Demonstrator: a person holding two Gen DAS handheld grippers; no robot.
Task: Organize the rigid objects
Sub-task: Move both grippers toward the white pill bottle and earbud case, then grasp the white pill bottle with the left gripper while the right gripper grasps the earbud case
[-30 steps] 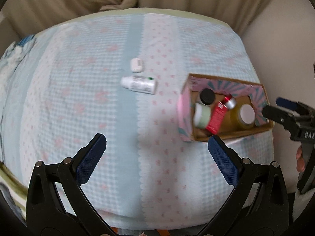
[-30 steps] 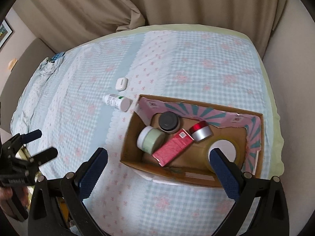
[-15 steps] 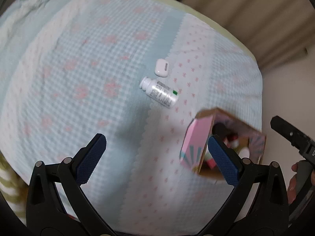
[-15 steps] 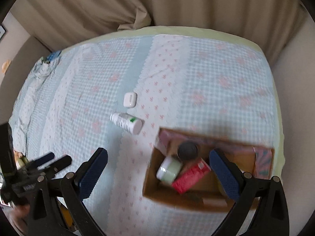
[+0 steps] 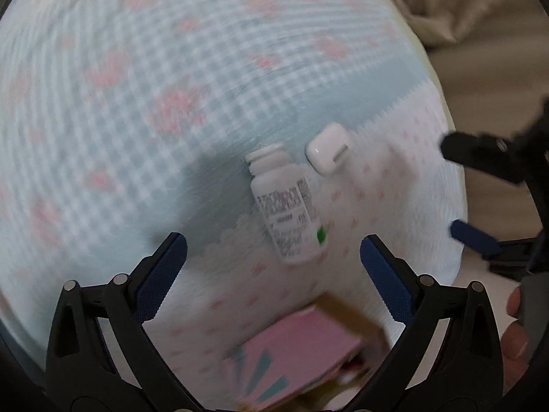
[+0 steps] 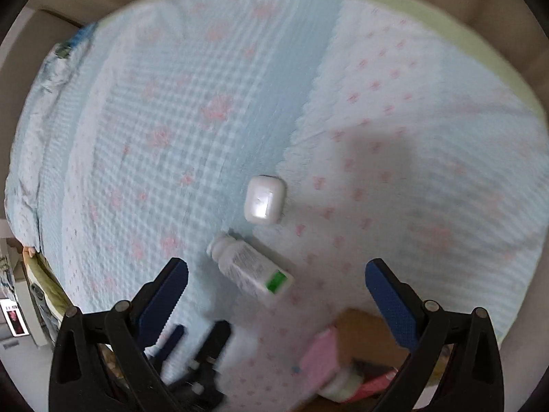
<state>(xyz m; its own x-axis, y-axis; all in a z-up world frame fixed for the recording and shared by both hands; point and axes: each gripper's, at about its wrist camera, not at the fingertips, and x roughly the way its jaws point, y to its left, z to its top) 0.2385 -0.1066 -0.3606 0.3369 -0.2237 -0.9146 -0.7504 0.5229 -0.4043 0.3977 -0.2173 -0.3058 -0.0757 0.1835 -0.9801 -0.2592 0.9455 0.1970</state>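
White plastic bottle (image 5: 286, 204) lies on its side at the centre of the left wrist view, on a checked blue-and-pink bedspread (image 5: 137, 103), with a white earbud case (image 5: 327, 152) just beside its cap end. Left gripper (image 5: 272, 269) hangs over the bottle, its blue pads apart and empty. Right gripper (image 6: 276, 295), likewise spread wide and empty, frames the same bottle (image 6: 252, 269) and case (image 6: 265, 199). Cardboard box (image 6: 357, 353) with pink flaps sits at the lower edge of both views, blurred.
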